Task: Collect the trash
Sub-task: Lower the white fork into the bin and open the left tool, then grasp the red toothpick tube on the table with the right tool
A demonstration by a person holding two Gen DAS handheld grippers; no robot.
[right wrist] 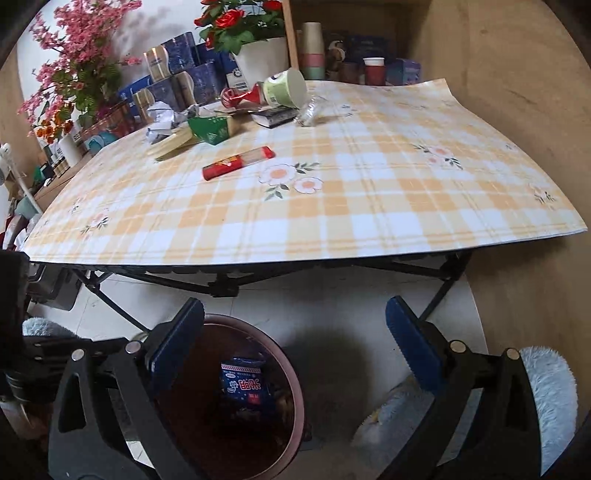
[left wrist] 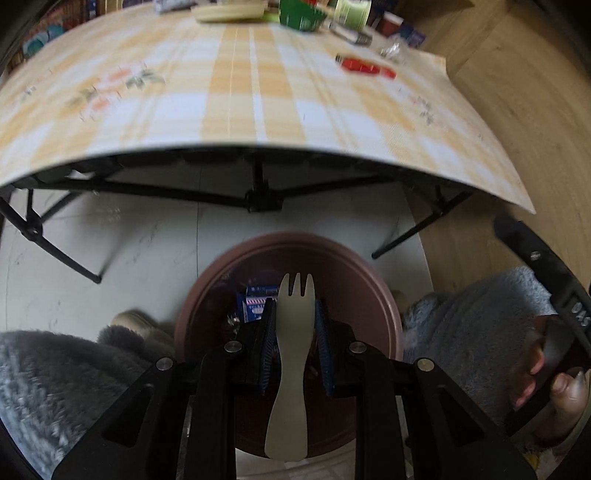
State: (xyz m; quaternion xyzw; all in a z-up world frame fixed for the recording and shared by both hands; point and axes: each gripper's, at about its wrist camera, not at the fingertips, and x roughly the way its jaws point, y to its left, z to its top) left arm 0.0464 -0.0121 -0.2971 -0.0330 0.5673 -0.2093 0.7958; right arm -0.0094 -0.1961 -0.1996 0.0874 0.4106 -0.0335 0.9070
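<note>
Left gripper clamped on a pale plastic spork, above the brown trash bin. Right gripper spread wide, empty, beside that bin.

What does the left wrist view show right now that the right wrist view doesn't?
Only the left wrist view shows the pale plastic spork, clamped between the left gripper pads and hanging over the bin. Only the right wrist view shows the right gripper open and empty, plus the flowers and crumpled paper at the table's far edge. Both show the maroon bin on the floor holding a blue packet, the checked tablecloth, the red wrapper and green carton.
</note>
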